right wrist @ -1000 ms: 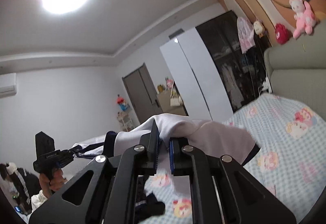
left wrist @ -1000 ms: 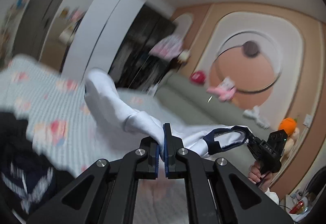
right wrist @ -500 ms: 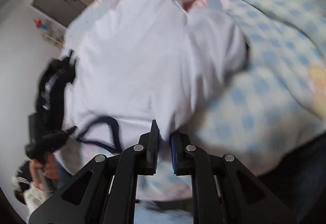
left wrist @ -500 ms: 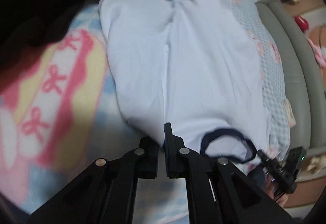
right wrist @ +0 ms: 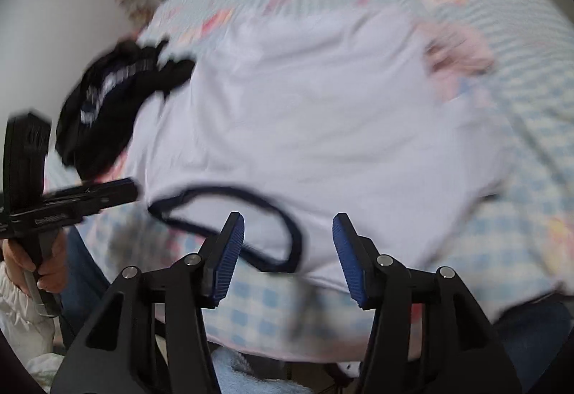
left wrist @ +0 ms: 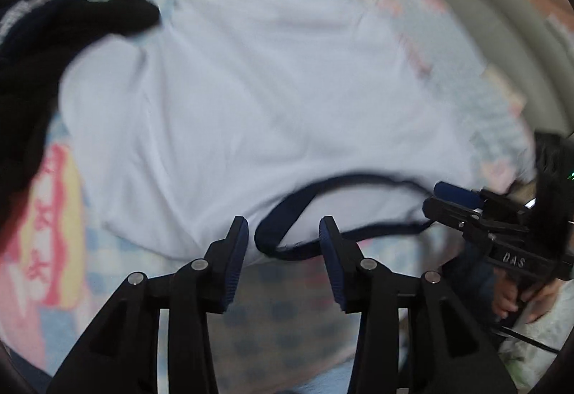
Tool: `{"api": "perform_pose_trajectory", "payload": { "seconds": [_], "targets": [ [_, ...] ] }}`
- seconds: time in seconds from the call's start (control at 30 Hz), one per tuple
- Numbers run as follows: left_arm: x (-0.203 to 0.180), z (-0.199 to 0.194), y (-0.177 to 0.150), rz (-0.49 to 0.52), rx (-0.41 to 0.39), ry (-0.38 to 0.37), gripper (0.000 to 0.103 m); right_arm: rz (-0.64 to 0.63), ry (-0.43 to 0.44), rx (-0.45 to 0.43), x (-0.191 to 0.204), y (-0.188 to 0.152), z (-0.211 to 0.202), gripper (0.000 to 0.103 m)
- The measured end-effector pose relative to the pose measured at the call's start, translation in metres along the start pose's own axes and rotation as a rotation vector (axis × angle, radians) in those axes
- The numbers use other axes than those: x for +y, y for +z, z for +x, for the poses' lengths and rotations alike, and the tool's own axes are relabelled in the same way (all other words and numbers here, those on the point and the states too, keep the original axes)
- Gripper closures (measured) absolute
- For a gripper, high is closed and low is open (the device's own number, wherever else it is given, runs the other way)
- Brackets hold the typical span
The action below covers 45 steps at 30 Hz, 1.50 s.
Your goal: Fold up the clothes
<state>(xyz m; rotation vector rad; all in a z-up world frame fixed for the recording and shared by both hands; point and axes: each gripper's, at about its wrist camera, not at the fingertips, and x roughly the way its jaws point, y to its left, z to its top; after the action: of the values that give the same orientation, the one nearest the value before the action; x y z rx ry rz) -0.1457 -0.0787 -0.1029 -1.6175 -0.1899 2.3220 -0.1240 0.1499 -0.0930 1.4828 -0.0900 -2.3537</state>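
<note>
A white T-shirt (left wrist: 258, 99) with a navy collar (left wrist: 287, 214) lies spread flat on the bed, collar toward me; it also shows in the right wrist view (right wrist: 323, 128), with its collar (right wrist: 229, 211) near the front. My left gripper (left wrist: 283, 232) is open and empty, its jaws either side of the collar's left end. My right gripper (right wrist: 288, 232) is open and empty just above the shoulder by the collar's right end. Each gripper shows in the other's view: the right gripper (left wrist: 445, 200) and the left gripper (right wrist: 125, 189).
A black garment (left wrist: 39, 46) lies in a heap at the shirt's left, also in the right wrist view (right wrist: 107, 99). A folded pink garment (right wrist: 455, 53) lies past the shirt's right side. The bed has a blue checked cover (right wrist: 531, 17). A grey-green headboard (left wrist: 502, 17) runs along the right.
Both grippers carried the shirt down from the air, laid it flat on the bed, then opened and let go of its shoulders.
</note>
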Motion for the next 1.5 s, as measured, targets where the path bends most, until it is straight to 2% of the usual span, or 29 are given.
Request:
{"api": "perform_pose_trajectory", "payload": {
  "seconds": [0.03, 0.07, 0.1, 0.17, 0.23, 0.33, 0.43, 0.47, 0.5, 0.57, 0.63, 0.7, 0.77, 0.87, 0.93, 0.97, 1.0, 1.03, 1.07, 1.1, 1.2, 1.4, 1.5],
  "targets": [
    [0.000, 0.008, -0.003, 0.002, 0.017, 0.036, 0.065, -0.010, -0.034, 0.024, -0.001, -0.005, 0.010, 0.051],
    [0.001, 0.012, -0.006, -0.001, 0.023, 0.055, 0.091, -0.021, -0.067, 0.047, -0.001, -0.009, 0.020, 0.060],
    [0.003, 0.007, -0.009, -0.011, 0.011, 0.044, 0.095, -0.031, -0.101, 0.071, -0.002, -0.014, 0.030, 0.081],
    [0.008, -0.003, -0.014, -0.031, -0.014, 0.021, 0.096, 0.000, -0.108, 0.045, -0.010, -0.021, 0.022, 0.098],
    [0.013, -0.013, -0.022, -0.047, -0.027, -0.018, 0.097, 0.027, -0.101, 0.017, -0.017, -0.028, 0.010, 0.099],
    [0.022, -0.016, -0.032, -0.092, -0.013, -0.101, 0.096, 0.007, -0.086, 0.030, -0.019, -0.041, -0.001, 0.099],
    [0.049, -0.021, -0.042, -0.226, -0.047, -0.195, 0.088, 0.005, -0.030, 0.061, -0.017, -0.049, -0.004, 0.098],
    [0.059, -0.023, -0.045, -0.276, -0.063, -0.226, 0.080, 0.022, 0.000, 0.056, -0.021, -0.050, -0.009, 0.095],
    [0.071, -0.025, -0.049, -0.329, -0.081, -0.259, 0.073, 0.049, 0.035, 0.042, -0.027, -0.051, -0.016, 0.085],
    [0.096, -0.029, -0.054, -0.442, -0.124, -0.310, 0.067, 0.121, 0.069, -0.008, -0.045, -0.051, -0.031, 0.075],
    [0.117, -0.027, -0.055, -0.533, -0.158, -0.317, 0.067, 0.198, 0.093, -0.064, -0.065, -0.051, -0.046, 0.069],
    [0.127, -0.026, -0.054, -0.589, -0.202, -0.323, 0.067, 0.295, 0.123, -0.079, -0.085, -0.051, -0.042, 0.063],
    [0.125, -0.023, -0.048, -0.592, -0.247, -0.317, 0.067, 0.398, 0.153, -0.085, -0.105, -0.050, -0.034, 0.060],
    [0.115, -0.003, -0.035, -0.563, -0.225, -0.321, 0.054, 0.553, 0.198, -0.093, -0.135, -0.050, -0.022, 0.057],
    [0.108, 0.012, -0.024, -0.565, -0.213, -0.318, 0.059, 0.632, 0.230, -0.106, -0.149, -0.047, -0.015, 0.045],
    [0.106, 0.013, -0.022, -0.562, -0.217, -0.307, 0.081, 0.637, 0.235, -0.115, -0.149, -0.043, -0.012, 0.041],
    [0.105, 0.006, -0.022, -0.548, -0.229, -0.297, 0.096, 0.636, 0.232, -0.119, -0.148, -0.038, -0.008, 0.044],
    [0.104, -0.001, -0.022, -0.533, -0.241, -0.286, 0.096, 0.618, 0.220, -0.130, -0.144, -0.035, -0.010, 0.054],
    [0.103, -0.008, -0.023, -0.519, -0.253, -0.276, 0.096, 0.590, 0.204, -0.144, -0.139, -0.032, -0.015, 0.088],
    [0.102, -0.015, -0.023, -0.505, -0.266, -0.265, 0.097, 0.562, 0.187, -0.159, -0.134, -0.030, -0.021, 0.096],
    [0.101, -0.034, -0.032, -0.484, -0.289, -0.250, 0.097, 0.477, 0.136, -0.203, -0.118, -0.023, -0.037, 0.098],
    [0.105, -0.063, -0.072, -0.494, -0.297, -0.262, 0.097, 0.439, 0.108, -0.208, -0.112, -0.038, -0.064, 0.098],
    [0.109, -0.041, -0.092, -0.516, -0.215, -0.240, 0.096, 0.477, 0.116, -0.170, -0.118, -0.052, -0.058, 0.098]
  ]
}}
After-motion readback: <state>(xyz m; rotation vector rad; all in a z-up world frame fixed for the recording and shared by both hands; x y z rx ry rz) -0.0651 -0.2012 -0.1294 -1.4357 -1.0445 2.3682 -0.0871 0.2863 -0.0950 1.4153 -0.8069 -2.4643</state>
